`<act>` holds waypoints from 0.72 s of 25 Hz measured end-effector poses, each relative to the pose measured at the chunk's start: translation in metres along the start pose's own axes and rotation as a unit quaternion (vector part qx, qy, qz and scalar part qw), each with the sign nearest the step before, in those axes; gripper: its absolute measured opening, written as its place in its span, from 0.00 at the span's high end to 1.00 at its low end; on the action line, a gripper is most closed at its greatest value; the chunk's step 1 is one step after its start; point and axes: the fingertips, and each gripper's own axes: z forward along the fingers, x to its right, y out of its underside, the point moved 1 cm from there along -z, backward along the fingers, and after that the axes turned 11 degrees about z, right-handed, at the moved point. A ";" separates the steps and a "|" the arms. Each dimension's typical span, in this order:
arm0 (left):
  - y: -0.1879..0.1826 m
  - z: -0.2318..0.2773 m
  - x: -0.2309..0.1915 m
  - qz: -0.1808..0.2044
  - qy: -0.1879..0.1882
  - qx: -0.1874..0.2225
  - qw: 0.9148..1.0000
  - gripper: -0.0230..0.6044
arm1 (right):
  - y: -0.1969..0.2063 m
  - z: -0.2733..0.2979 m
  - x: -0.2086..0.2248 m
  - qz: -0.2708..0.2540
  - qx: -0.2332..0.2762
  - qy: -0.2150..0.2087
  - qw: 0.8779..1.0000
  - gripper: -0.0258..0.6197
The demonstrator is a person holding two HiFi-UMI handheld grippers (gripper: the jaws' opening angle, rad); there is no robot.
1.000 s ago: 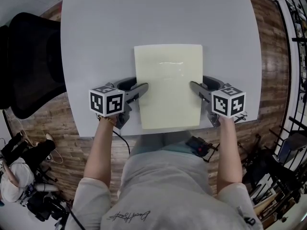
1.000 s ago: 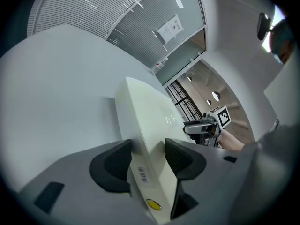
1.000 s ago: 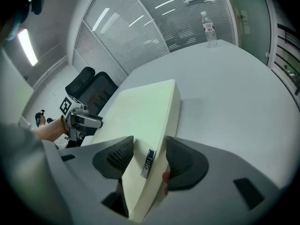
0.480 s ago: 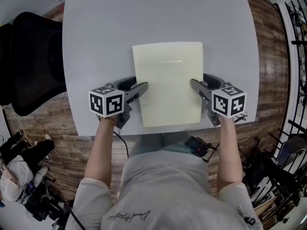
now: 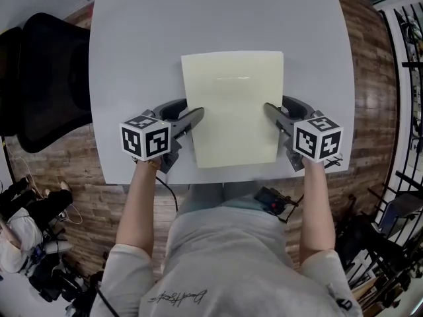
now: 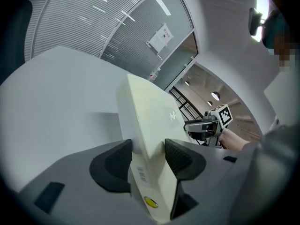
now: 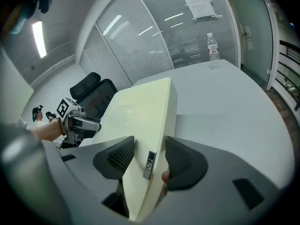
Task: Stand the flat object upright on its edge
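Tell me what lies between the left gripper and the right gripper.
Only the flat cream panel. In the head view it spans the gap, the left gripper clamped on one side edge, the right gripper on the other.

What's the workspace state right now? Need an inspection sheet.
Surface: light grey rounded table, no marks seen.
Job's things: pale yellow flat rectangular slab, tilted off flat, gripped at its left and right edges.
Clutter: clear plastic water bottle, upright at the table's far end.
Grippers: left gripper and right gripper, both clamped on the slab.
Cables: black cable hanging below the left gripper.
Surroundings: black office chair, wood-plank floor, glass wall with blinds.
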 end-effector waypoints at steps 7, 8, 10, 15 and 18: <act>-0.016 -0.005 0.000 0.020 -0.016 0.017 1.000 0.59 | -0.017 -0.003 -0.004 -0.018 0.021 -0.002 1.000 0.62; -0.019 -0.007 0.000 0.024 -0.019 0.020 0.999 0.59 | -0.020 -0.004 -0.006 -0.021 0.025 -0.002 0.999 0.62; -0.025 -0.009 0.001 0.030 -0.023 0.027 0.999 0.59 | -0.026 -0.006 -0.007 -0.027 0.032 -0.003 0.999 0.62; -0.041 -0.008 0.002 0.045 -0.033 0.043 0.998 0.60 | -0.040 -0.010 -0.007 -0.040 0.048 -0.006 0.998 0.62; -0.050 -0.010 0.000 0.054 -0.040 0.051 0.996 0.60 | -0.050 -0.011 -0.009 -0.049 0.059 -0.007 0.997 0.62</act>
